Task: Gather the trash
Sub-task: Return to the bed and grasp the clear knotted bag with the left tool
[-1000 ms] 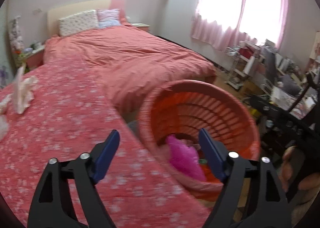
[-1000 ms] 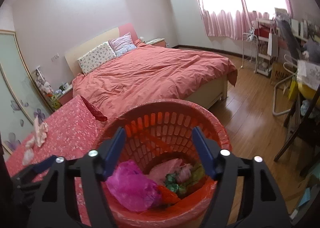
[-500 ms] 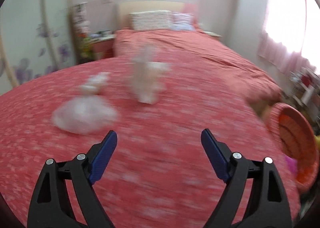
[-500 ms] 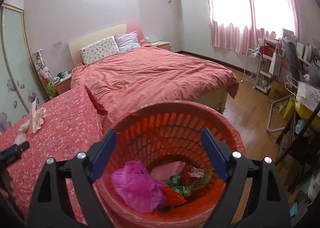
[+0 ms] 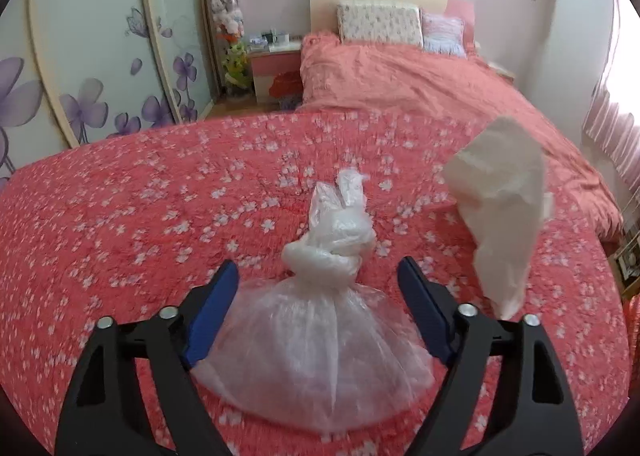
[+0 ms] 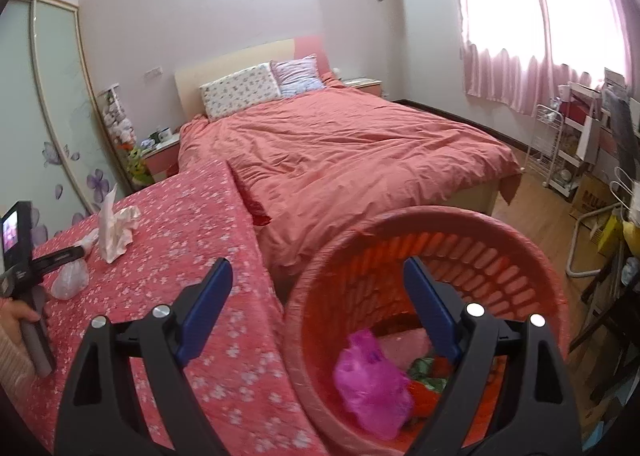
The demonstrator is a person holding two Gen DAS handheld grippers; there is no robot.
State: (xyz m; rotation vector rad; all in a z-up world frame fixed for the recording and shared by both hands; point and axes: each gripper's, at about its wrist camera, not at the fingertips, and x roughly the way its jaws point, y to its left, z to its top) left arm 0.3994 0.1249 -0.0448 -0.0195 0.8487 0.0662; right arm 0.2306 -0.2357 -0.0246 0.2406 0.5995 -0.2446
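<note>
A knotted clear plastic bag [image 5: 316, 332] lies on the red flowered cover [image 5: 160, 208]. My left gripper [image 5: 318, 288] is open, one finger on each side of the bag's knot. A crumpled white tissue [image 5: 504, 208] stands just to the right. In the right wrist view the same bag [image 6: 71, 278] and tissue [image 6: 116, 230] lie far left, by the left gripper [image 6: 60, 256]. My right gripper [image 6: 318, 288] is open and empty above the orange basket [image 6: 532, 276], which holds a pink bag [image 6: 370, 380] and other trash.
A bed with a salmon duvet [image 6: 352, 152] lies beyond the flowered surface. A nightstand [image 5: 276, 72] and sliding wardrobe doors [image 5: 80, 56] are at the back left. A white cart [image 6: 568, 152] and chair legs [image 6: 588, 240] stand on the wood floor at right.
My left gripper has swung left from the basket over the flowered cover and closed in on the clear bag. My right gripper has shifted slightly left, staying over the basket.
</note>
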